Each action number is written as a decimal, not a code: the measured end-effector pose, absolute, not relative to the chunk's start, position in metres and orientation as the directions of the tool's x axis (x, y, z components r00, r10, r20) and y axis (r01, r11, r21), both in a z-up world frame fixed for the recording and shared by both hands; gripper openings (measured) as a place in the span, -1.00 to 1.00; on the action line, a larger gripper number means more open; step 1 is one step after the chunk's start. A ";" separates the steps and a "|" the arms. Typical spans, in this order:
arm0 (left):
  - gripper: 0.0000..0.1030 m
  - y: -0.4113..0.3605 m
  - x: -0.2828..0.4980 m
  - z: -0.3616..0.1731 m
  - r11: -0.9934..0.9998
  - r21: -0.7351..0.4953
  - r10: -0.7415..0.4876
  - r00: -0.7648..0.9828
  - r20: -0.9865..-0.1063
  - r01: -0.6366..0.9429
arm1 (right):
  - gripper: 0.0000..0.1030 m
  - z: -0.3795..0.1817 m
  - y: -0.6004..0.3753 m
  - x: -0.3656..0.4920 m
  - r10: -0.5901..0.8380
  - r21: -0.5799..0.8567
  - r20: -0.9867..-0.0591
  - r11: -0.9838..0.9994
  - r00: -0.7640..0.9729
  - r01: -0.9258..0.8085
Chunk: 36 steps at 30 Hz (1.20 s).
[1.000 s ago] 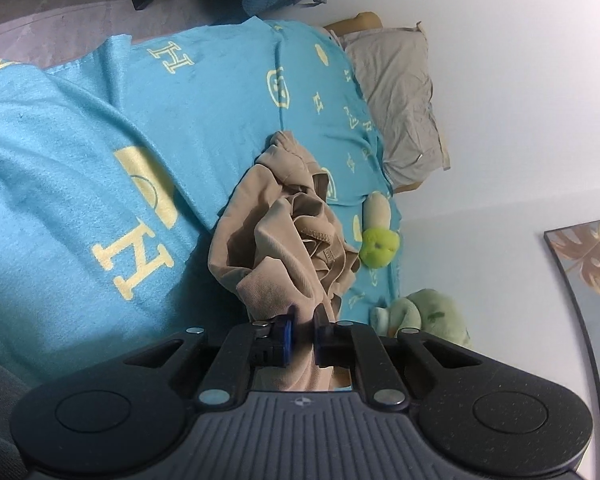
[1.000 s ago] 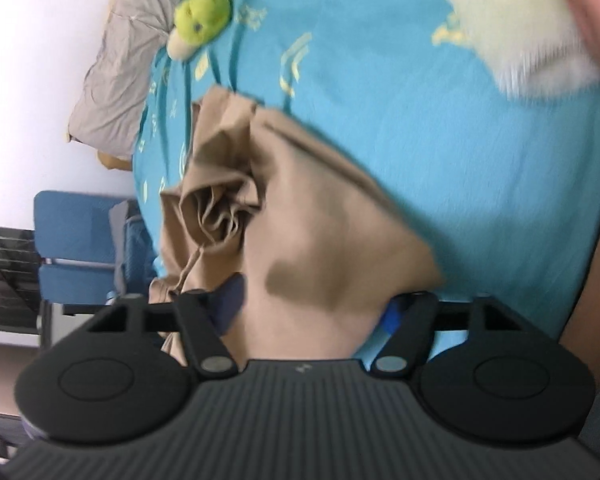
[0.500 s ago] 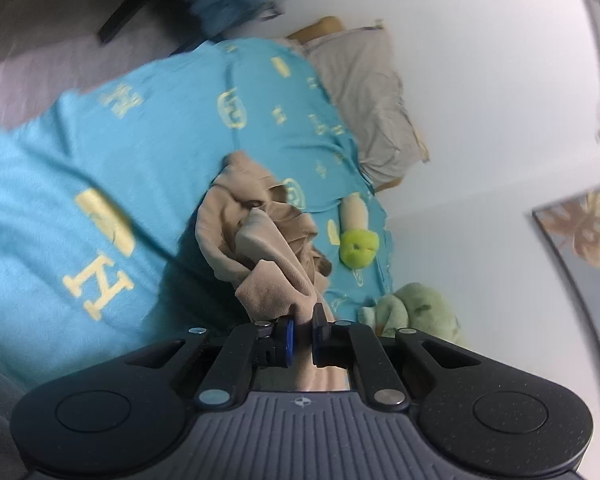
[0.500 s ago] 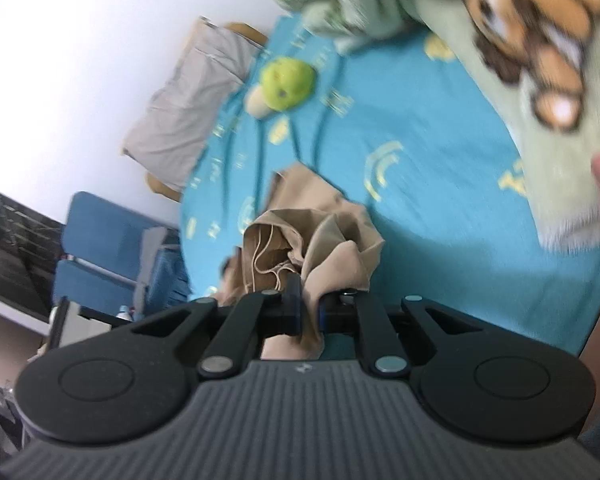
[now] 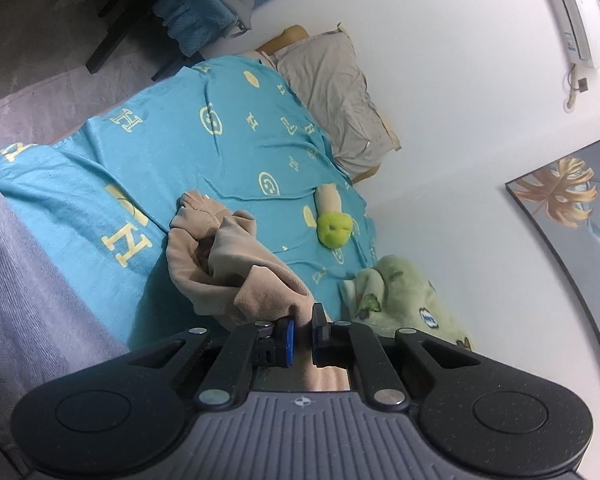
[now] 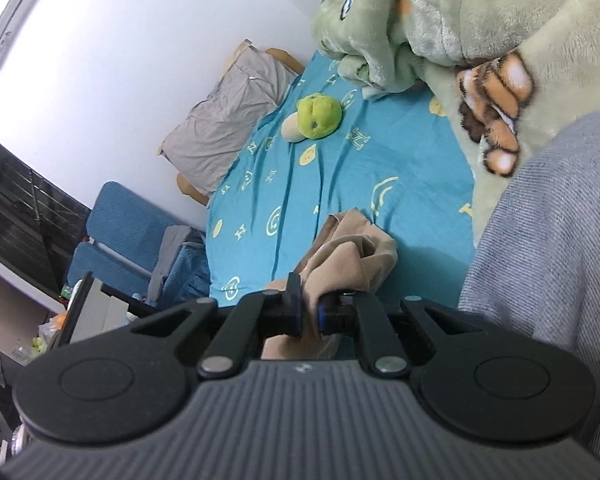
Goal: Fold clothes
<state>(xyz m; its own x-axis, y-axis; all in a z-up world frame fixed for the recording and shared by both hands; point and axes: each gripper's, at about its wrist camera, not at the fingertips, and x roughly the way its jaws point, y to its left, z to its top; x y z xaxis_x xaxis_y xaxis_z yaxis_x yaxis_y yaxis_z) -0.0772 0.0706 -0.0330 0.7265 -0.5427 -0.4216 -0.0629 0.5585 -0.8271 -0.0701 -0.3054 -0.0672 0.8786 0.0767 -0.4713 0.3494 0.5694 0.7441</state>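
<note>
A crumpled tan garment hangs bunched above a bed spread with a turquoise sheet printed with yellow letters and smileys. My left gripper is shut on one edge of the cloth, which runs down between its blue-padded fingers. In the right wrist view the same tan garment is pinched by my right gripper, also shut, with folds drooping toward the sheet. Part of the cloth is hidden behind each gripper body.
A grey pillow lies at the head of the bed by the white wall. A green plush toy rests on the sheet, and a green fleece blanket is piled near it. A grey-clad leg and blue chairs border the bed.
My right gripper went from open around the garment to shut on it. Both grippers have risen, lifting the tan cloth off the sheet so more of the bed and room shows.
</note>
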 end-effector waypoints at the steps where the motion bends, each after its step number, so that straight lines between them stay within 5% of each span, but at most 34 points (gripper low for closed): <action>1: -0.85 0.068 -0.072 -0.032 0.560 -0.826 -0.538 0.728 -0.425 -0.068 | -0.79 -0.066 -0.306 -0.064 0.073 0.735 -0.486 0.574 0.871 0.362; 18: -0.82 0.031 0.144 -0.090 0.748 -0.652 -0.417 0.679 -0.604 -0.121 | -0.78 -0.124 -0.320 0.144 0.137 0.650 -0.647 0.614 0.750 0.448; 24: -0.82 0.043 0.178 -0.145 0.719 -0.672 -0.457 0.610 -0.648 -0.175 | -0.77 -0.161 -0.326 0.171 0.180 0.638 -0.700 0.591 0.691 0.493; 32: -0.82 0.023 0.183 -0.144 0.818 -0.569 -0.404 0.620 -0.673 -0.083 | -0.75 -0.163 -0.311 0.175 0.120 0.561 -0.726 0.673 0.677 0.483; 34: -0.74 0.020 0.180 -0.138 0.830 -0.554 -0.401 0.623 -0.672 -0.063 | -0.75 -0.158 -0.311 0.172 0.117 0.556 -0.722 0.685 0.682 0.471; 36: -0.23 0.016 0.176 -0.132 0.828 -0.559 -0.422 0.620 -0.661 -0.032 | -0.74 -0.153 -0.312 0.171 0.118 0.556 -0.710 0.700 0.694 0.449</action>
<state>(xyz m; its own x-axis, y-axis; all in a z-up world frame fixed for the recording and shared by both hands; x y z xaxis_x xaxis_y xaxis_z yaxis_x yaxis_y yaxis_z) 0.1759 0.0165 -0.1322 0.6205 -0.4221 -0.6609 -0.0324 0.8282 -0.5594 0.1712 -0.3118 -0.1534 0.6942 0.1181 -0.7100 0.4492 0.6996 0.5556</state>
